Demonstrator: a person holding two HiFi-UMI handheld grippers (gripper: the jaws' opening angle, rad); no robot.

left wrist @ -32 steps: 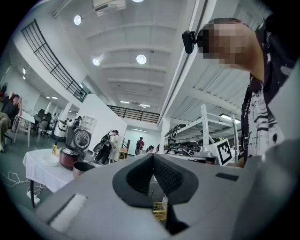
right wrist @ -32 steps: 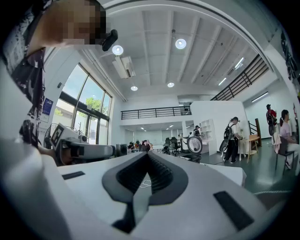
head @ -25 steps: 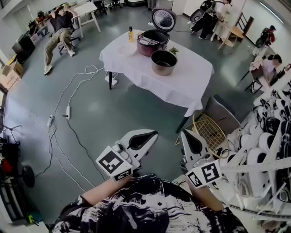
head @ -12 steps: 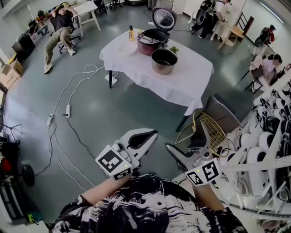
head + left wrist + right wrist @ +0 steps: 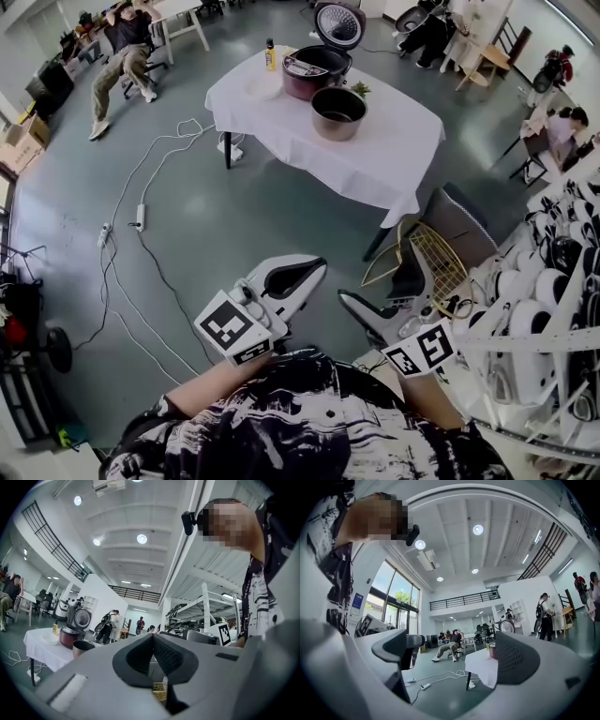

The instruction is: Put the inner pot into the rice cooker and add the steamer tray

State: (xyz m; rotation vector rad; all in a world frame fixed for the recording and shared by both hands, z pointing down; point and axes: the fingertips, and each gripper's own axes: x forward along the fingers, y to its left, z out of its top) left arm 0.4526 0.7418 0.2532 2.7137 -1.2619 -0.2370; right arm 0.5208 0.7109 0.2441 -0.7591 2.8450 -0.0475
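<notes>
White-draped table (image 5: 398,155), round metal inner pot (image 5: 338,113)

The person wears a short-sleeved shirt (image 5: 309,422) in a black-and-white marbled print, with a small black camera (image 5: 189,521) at the head. The left gripper (image 5: 309,274) and right gripper (image 5: 378,278) have pale grey shells and black textured pads (image 5: 168,656). Each carries a white cube (image 5: 230,326) printed with black square markers.
</notes>
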